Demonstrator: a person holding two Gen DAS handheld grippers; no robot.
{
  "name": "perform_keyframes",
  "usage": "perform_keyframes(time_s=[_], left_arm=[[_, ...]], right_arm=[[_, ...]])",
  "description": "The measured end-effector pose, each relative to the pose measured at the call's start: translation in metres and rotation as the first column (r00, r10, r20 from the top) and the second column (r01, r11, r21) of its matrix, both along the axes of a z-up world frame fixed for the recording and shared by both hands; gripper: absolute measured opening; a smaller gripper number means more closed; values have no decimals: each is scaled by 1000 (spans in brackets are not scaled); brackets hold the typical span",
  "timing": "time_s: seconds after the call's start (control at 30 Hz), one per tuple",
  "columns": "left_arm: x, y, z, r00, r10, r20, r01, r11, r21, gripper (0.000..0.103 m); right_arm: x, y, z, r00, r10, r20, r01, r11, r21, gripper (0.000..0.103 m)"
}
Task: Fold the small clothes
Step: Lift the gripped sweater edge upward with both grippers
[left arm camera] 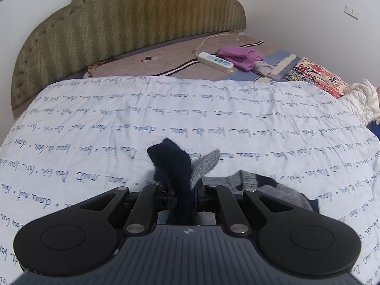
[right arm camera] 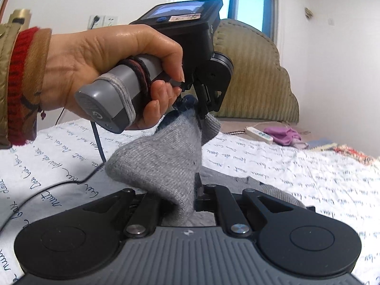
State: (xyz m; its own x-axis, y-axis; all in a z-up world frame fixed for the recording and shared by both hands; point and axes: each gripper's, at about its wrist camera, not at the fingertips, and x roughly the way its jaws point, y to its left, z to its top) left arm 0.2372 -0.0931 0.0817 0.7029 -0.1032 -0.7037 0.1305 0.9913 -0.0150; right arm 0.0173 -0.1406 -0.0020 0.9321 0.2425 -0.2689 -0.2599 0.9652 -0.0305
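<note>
Right tongs pinch one end of the grey knit. It stretches up and away to the left tongs, which pinch its other end. Both lift it above the bed.

Right gripper fingertips buried under grey knit garment

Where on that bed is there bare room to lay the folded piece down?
The script-printed sheet is bare between the left claw and the headboard. Crowded: the gray knit pile beside the claw, and the power strip and purple cloth beyond.
</note>
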Motion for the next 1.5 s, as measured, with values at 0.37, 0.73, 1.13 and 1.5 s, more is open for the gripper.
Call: perform_keyframes(time_s=[0.37,0.73,1.13,1.5], left_arm=[[-10,-67,-10,997,-71,3,71,996,47,11],[-12,-117,-33,991,-131,-31,133,988,78,11],[-15,-156,-58,980,-189,-63,194,976,95,11],[-10,-168,-81,973,-215,-78,221,973,73,43]], right_arm=[[-4,-44,-8,997,-46,-54,51,995,82,6],[0,-80,-22,990,-81,-113,98,983,155,6],[-1,-110,-38,979,-107,-176,144,967,210,6],[7,-139,-62,943,-37,-331,172,905,390,7]])
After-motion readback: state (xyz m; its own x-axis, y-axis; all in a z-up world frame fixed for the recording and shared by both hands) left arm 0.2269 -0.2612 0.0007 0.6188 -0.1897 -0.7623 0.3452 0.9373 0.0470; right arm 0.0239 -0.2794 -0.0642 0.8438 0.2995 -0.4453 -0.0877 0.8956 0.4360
